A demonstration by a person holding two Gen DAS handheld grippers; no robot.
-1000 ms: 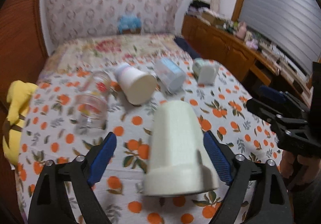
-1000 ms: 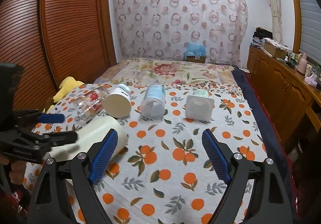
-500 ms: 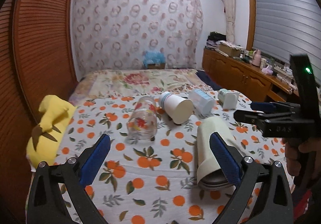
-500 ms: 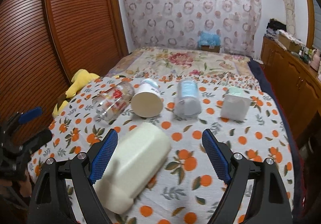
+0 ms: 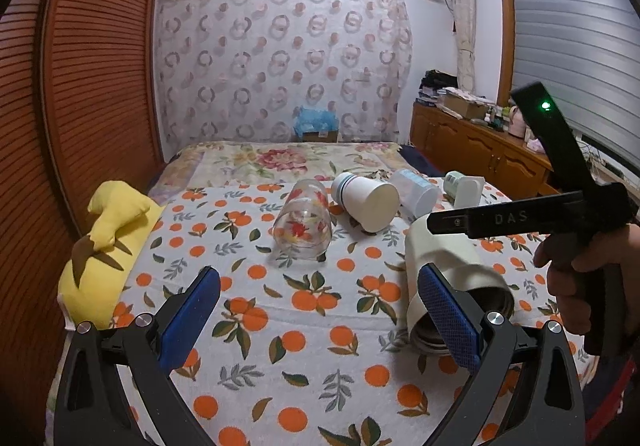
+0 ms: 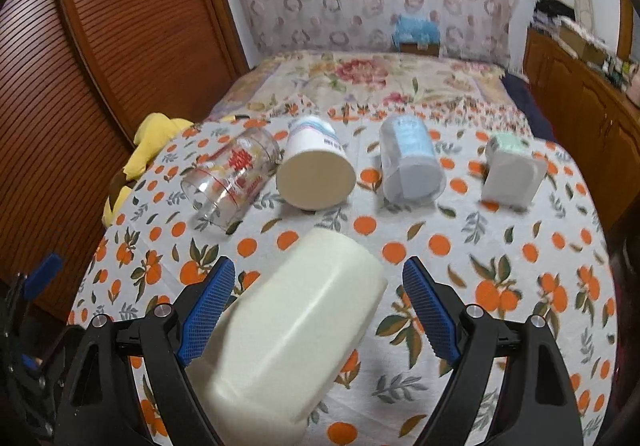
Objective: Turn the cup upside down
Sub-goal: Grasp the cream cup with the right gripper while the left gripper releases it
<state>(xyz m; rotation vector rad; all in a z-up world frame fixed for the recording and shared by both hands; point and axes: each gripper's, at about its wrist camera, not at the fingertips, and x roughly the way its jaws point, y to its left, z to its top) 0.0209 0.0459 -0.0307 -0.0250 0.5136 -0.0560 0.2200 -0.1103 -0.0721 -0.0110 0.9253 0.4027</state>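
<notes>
A cream cup lies on its side on the orange-print cloth, its mouth toward the camera. My right gripper is open, its blue pads on either side of the cup, not touching. In the left wrist view the same cup lies at the right, partly behind the right pad. My left gripper is open and empty, off to the cup's left. The right gripper's body reaches over the cup in that view.
Further back lie a clear glass, a white cup, a frosted blue cup and a pale green-based cup, all on their sides. A yellow plush is at the left edge. Wooden cabinets stand right.
My left gripper has drawn back and left from the cream cup, which now lies on the cloth. My right gripper has moved in over the cup, pads around it.
</notes>
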